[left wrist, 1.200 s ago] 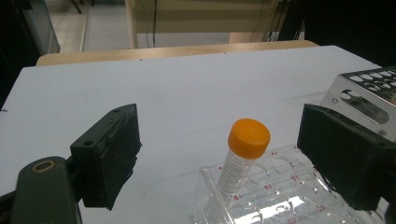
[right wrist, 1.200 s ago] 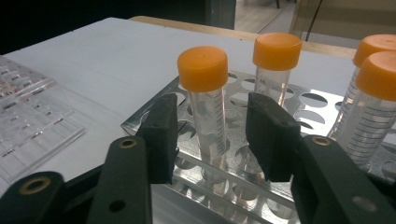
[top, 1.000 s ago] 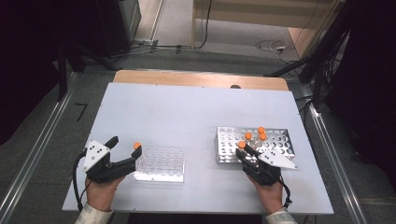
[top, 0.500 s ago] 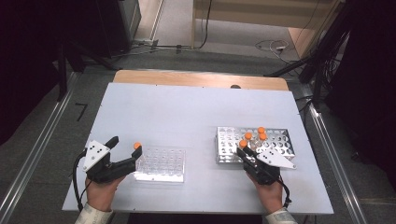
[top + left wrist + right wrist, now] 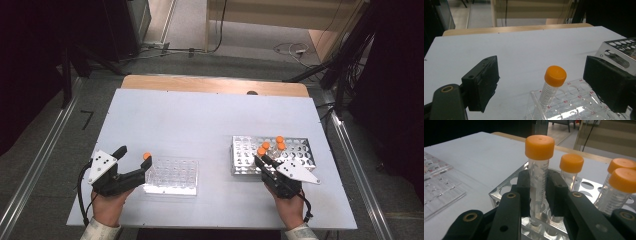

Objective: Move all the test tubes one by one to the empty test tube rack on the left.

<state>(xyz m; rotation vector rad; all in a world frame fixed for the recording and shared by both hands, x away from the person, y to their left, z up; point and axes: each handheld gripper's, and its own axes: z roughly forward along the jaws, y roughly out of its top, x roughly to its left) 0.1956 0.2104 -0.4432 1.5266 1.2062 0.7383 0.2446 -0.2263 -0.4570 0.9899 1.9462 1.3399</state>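
Our right gripper (image 5: 537,192) has lifted its orange-capped tube (image 5: 539,167) slightly in the metal rack (image 5: 506,186), jaws clamped on it. Our left gripper (image 5: 544,82) stays wide open around a tube in the clear rack (image 5: 574,100).

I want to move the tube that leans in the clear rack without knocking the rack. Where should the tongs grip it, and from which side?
Grip the tube on its clear body just under the orange cap, the part above the clear rack. It leans, so tilt the left tongs to match and come from the near side, one jaw on each flank. They are open and already straddle it.
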